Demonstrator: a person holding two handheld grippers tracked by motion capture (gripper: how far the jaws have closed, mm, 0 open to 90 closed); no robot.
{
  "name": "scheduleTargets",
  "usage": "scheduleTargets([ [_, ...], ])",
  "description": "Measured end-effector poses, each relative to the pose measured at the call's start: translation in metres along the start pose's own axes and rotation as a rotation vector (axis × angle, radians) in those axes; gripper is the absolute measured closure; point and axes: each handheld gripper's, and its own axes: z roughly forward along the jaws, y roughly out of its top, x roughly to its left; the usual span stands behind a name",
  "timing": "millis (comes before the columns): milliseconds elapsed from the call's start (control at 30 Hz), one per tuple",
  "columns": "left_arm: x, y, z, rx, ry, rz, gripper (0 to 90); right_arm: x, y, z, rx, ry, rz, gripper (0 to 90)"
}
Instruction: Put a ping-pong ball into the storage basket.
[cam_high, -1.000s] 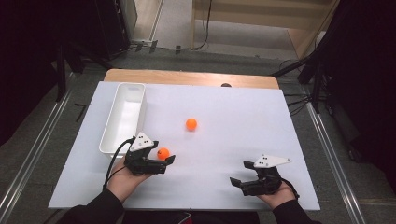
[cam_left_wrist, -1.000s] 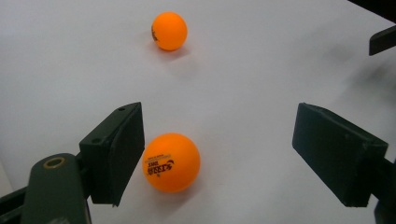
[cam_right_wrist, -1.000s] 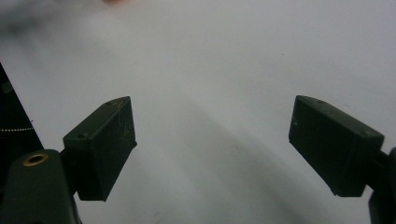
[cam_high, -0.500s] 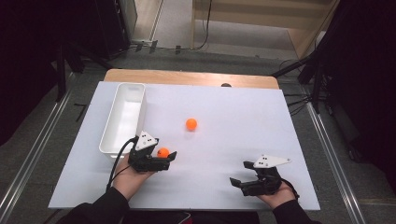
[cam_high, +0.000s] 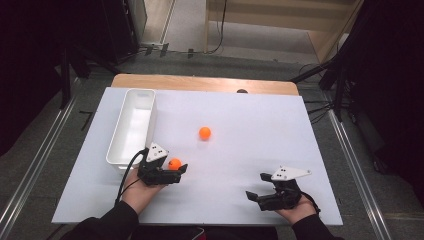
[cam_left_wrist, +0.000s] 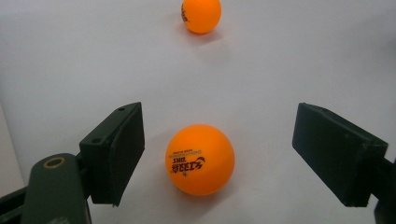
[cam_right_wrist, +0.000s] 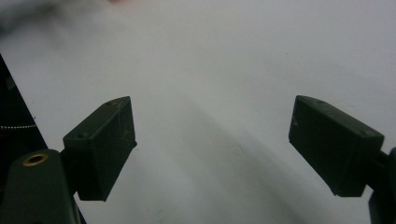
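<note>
An orange ball (cam_high: 174, 163) (cam_left_wrist: 201, 158) with dark print lies on the white table sheet (cam_high: 250, 150), between the jaws of my left gripper (cam_high: 178, 173) (cam_left_wrist: 218, 114). The jaws stand open on either side of it, and neither pad touches it. A second orange ball (cam_high: 204, 133) (cam_left_wrist: 201, 15) rests farther out, near the middle of the sheet. My right gripper (cam_high: 256, 186) (cam_right_wrist: 212, 105) sits open at the front right, low over the bare sheet, with nothing between its fingers.
A long white tray (cam_high: 150, 117) stands along the left side of the sheet, just beyond my left hand. Behind the sheet a strip of the wooden tabletop (cam_high: 200, 82) shows. Dark floor and stands surround the table.
My left gripper has edged slightly to the right around the near ball, which has stayed put. The right gripper has not moved.
</note>
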Motion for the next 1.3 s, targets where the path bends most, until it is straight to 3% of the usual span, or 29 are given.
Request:
scheduleTargets([
  [367,0.0,-0.004,0.004,0.015,0.01,0.02,17.4,0.001,0.0,0.0,0.005,0.0,0.0,13.4],
  [800,-0.001,-0.012,0.016,0.076,0.044,0.039,17.3,0.001,0.0,0.001,0.011,0.002,-0.002,13.4],
  [1100,-0.004,-0.017,0.023,0.123,0.076,0.082,17.3,0.002,0.0,0.001,0.012,-0.003,-0.008,13.4],
  [1300,-0.004,-0.019,0.023,0.115,0.078,0.1,17.1,0.002,0.0,0.001,0.014,-0.001,-0.008,13.4],
])
